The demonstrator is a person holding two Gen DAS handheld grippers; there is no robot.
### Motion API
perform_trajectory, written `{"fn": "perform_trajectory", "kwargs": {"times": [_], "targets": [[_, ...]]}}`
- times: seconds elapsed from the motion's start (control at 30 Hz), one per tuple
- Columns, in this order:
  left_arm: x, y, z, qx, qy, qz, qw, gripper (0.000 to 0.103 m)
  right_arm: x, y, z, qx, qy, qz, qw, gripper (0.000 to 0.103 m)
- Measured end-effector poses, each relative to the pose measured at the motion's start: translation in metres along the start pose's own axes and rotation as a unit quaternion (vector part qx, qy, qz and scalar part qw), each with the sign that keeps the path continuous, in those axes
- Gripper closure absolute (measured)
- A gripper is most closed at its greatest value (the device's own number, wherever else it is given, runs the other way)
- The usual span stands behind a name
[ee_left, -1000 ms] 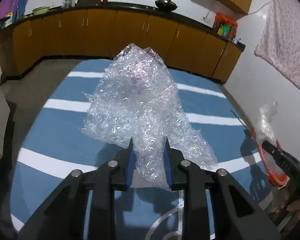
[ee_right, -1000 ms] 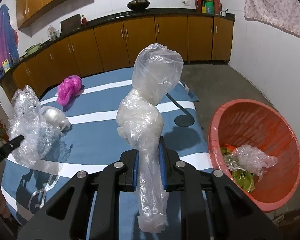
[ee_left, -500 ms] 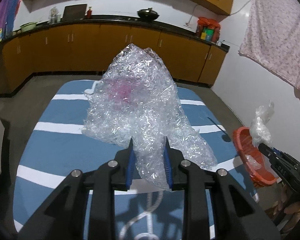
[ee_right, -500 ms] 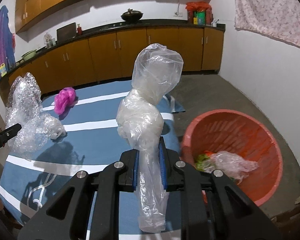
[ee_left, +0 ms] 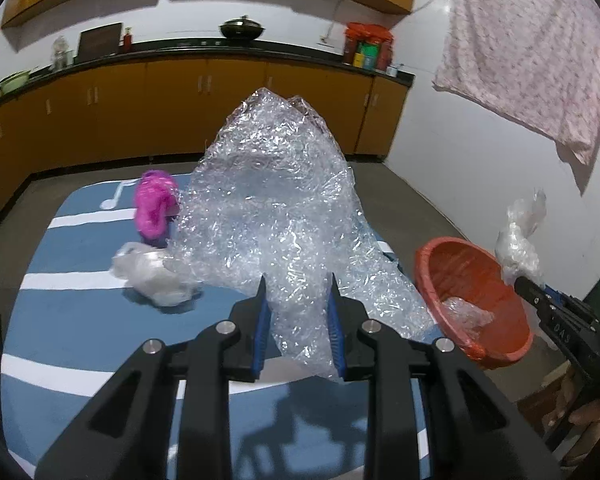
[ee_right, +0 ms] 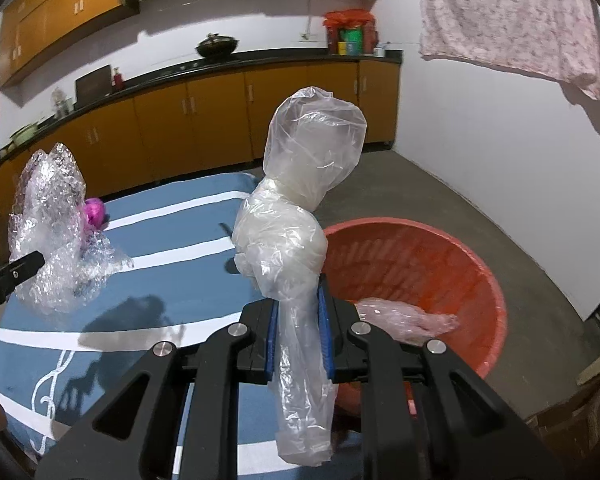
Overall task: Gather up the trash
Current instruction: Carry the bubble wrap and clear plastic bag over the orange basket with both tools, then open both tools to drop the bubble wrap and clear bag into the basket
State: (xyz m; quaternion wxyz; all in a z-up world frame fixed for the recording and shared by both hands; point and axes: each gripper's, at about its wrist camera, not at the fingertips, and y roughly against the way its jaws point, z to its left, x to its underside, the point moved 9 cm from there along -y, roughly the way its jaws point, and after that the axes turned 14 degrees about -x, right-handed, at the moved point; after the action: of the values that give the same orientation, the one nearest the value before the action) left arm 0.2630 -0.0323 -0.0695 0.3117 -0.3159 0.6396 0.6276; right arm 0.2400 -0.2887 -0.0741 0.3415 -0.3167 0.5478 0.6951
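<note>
The left gripper (ee_left: 298, 316) has its fingers squeezed on a big crinkly sheet of bubble wrap (ee_left: 276, 216), held up in the air above the blue striped cloth (ee_left: 76, 320). The right gripper (ee_right: 299, 336) has its fingers pinched tight on a see-through plastic bag (ee_right: 300, 208), which stands up tall and also hangs down below the fingers. This bag is held just beside the orange basket (ee_right: 488, 280). More clear plastic (ee_right: 404, 318) lies inside the basket. On the cloth sit a pink bag (ee_left: 156, 208) and a small clear wad (ee_left: 152, 276), near each other.
</note>
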Motion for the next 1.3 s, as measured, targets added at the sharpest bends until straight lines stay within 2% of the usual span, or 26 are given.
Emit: {"fn": "perform_trajectory", "kwargs": {"times": [0.4, 0.7, 1.13, 1.2, 1.3], "targets": [[-0.004, -0.011, -0.075, 0.041, -0.046, 0.004, 0.9981, 0.077, 0.006, 0.009, -0.047, 0.035, -0.041, -0.007, 0.998, 0.085], [0.003, -0.023, -0.139, 0.082, -0.083, 0.013, 0.9931, 0.077, 0.008, 0.010, -0.083, 0.054, -0.074, -0.011, 0.996, 0.085], [0.017, -0.055, -0.220, 0.127, -0.124, 0.038, 0.9833, 0.077, -0.001, 0.002, -0.126, 0.049, -0.134, -0.029, 0.989, 0.085], [0.019, -0.059, -0.230, 0.133, -0.129, 0.041, 0.9818, 0.075, -0.003, 0.000, -0.129, 0.043, -0.139, -0.031, 0.989, 0.085], [0.020, -0.063, -0.240, 0.141, -0.133, 0.046, 0.9799, 0.066, -0.004, -0.002, -0.132, 0.032, -0.143, -0.033, 0.989, 0.076]]}}
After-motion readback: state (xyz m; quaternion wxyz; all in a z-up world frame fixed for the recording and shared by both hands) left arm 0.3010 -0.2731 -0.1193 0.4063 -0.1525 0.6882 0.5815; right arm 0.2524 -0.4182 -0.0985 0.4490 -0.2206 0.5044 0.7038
